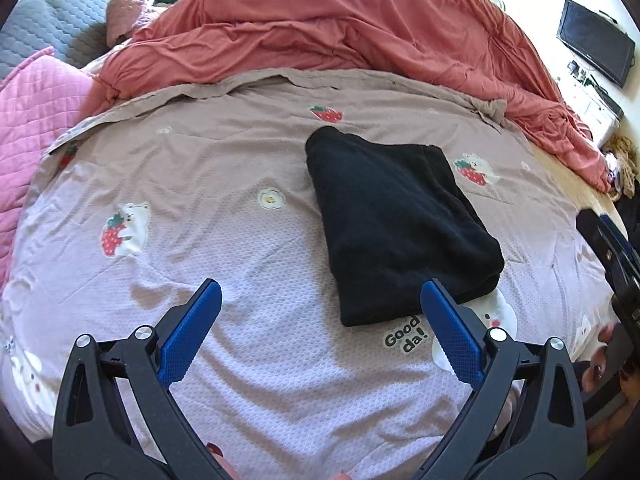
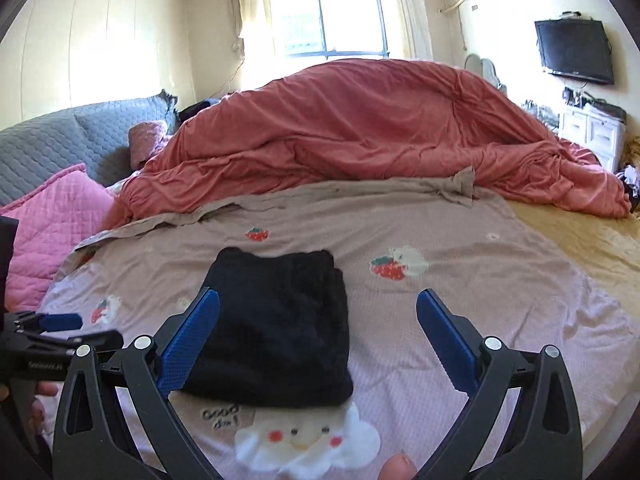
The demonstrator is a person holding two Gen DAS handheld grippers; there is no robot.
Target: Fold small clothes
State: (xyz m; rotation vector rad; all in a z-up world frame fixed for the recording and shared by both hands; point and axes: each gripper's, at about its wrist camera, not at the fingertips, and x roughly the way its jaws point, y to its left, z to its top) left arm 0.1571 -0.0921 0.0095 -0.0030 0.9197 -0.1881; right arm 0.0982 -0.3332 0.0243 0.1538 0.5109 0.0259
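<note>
A black garment (image 1: 400,224) lies folded into a thick rectangle on the patterned mauve bedspread (image 1: 224,240). It also shows in the right wrist view (image 2: 280,328). My left gripper (image 1: 320,292) is open and empty, hovering just short of the garment's near-left corner. My right gripper (image 2: 318,300) is open and empty, above the garment's near-right side, with its left finger (image 2: 192,344) in front of the fabric. The right gripper also shows at the right edge of the left wrist view (image 1: 612,256), and the left gripper at the left edge of the right wrist view (image 2: 60,332).
A bunched red duvet (image 2: 360,132) lies across the far side of the bed. Pink pillows (image 2: 52,224) and a grey headboard (image 2: 60,148) are at the left. A television (image 2: 574,50) and white drawers (image 2: 592,132) stand at the right wall.
</note>
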